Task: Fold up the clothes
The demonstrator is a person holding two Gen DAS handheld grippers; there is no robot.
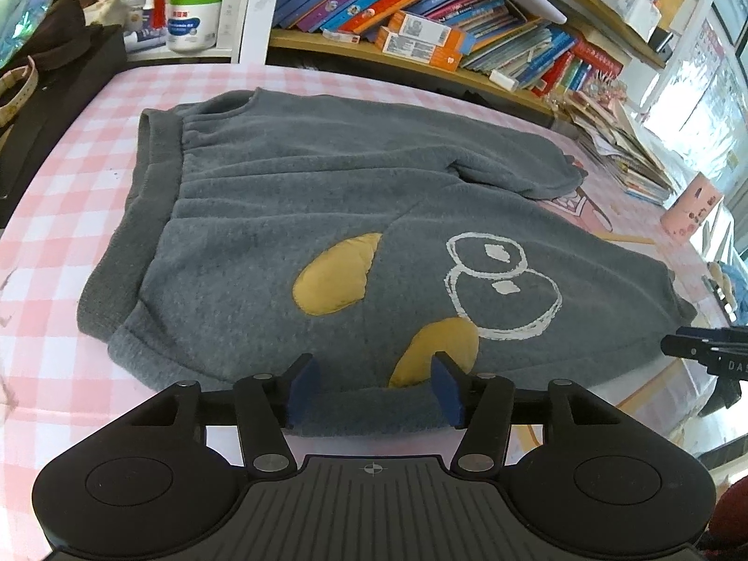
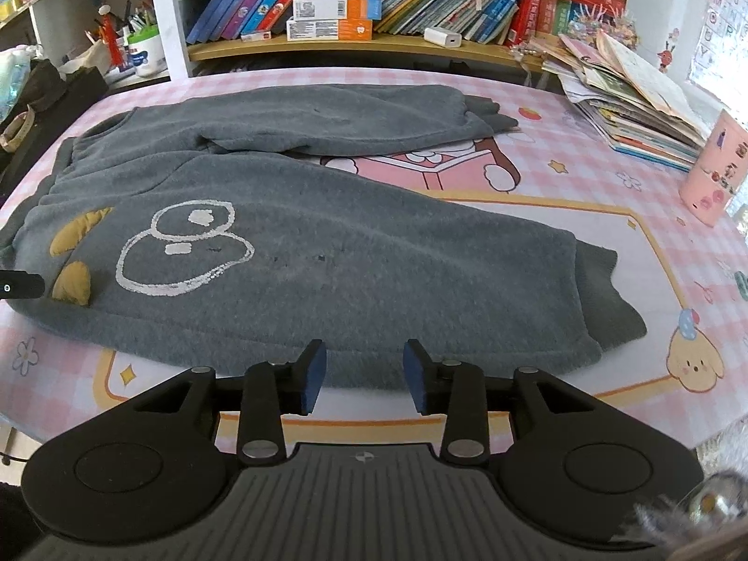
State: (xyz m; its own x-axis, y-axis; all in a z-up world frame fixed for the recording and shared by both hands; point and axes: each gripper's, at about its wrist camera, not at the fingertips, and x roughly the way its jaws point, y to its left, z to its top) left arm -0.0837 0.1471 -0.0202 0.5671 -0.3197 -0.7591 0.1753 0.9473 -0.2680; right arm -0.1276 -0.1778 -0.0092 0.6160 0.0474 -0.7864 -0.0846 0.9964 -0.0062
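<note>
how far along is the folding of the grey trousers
Barely begun. Done: the grey trousers lie flat on the table, legs apart. In hand: the left gripper is open around the near edge by the yellow patch; the right gripper is open at the near leg edge. Left: every fold.

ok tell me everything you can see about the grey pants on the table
The grey fleece pants lie flat on the pink checked tablecloth, waistband toward the left, legs spread apart toward the right, each ending in a ribbed cuff. The fabric looks thick and fuzzy, with a gathered elastic waist. The near leg carries a white outline print and mustard-yellow patches. The left gripper stands open with the near edge between its blue pads; the right gripper is open at the near leg's hem edge.
</note>
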